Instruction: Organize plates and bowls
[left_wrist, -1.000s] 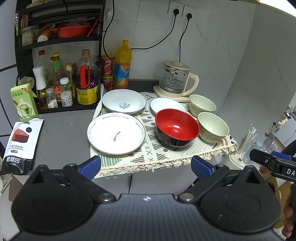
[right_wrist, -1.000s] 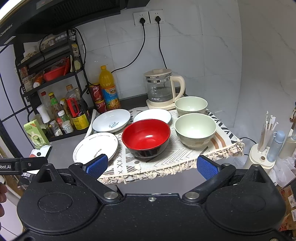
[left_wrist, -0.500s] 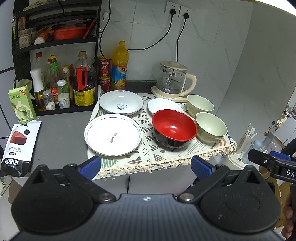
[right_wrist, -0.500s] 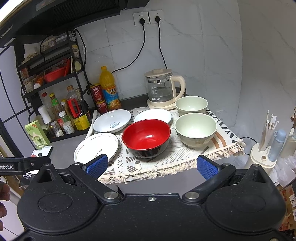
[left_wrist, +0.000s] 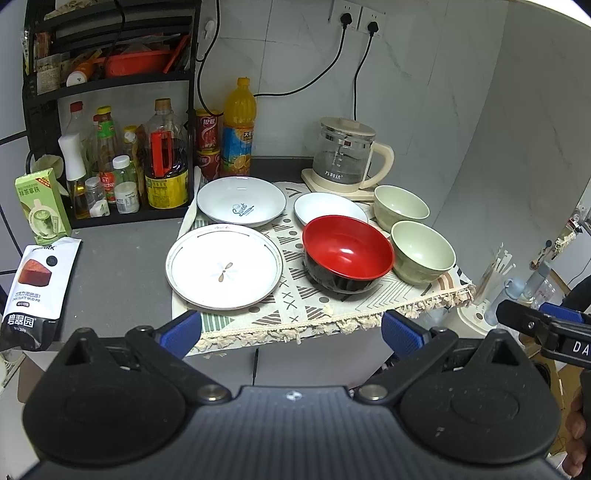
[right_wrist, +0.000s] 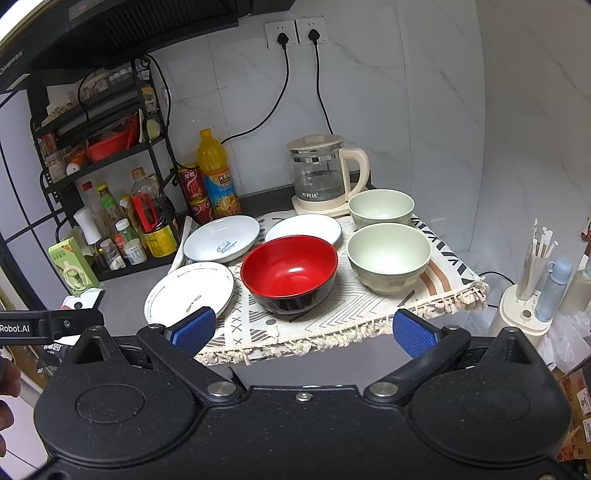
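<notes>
still unsorted, three plates (left_wrist: 223, 266) and three bowls (left_wrist: 347, 254) lie spread singly on the mat (left_wrist: 295, 317), nothing stacked, as left gripper (left_wrist: 291, 328) and right gripper (right_wrist: 303, 332) hover open, empty.

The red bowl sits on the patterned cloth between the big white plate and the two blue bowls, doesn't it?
Nearly. The red bowl does sit on the patterned cloth beside the big white plate, but the two bowls on its other side, near one and far one, are pale green, not blue. The right wrist view shows this clearly.
</notes>
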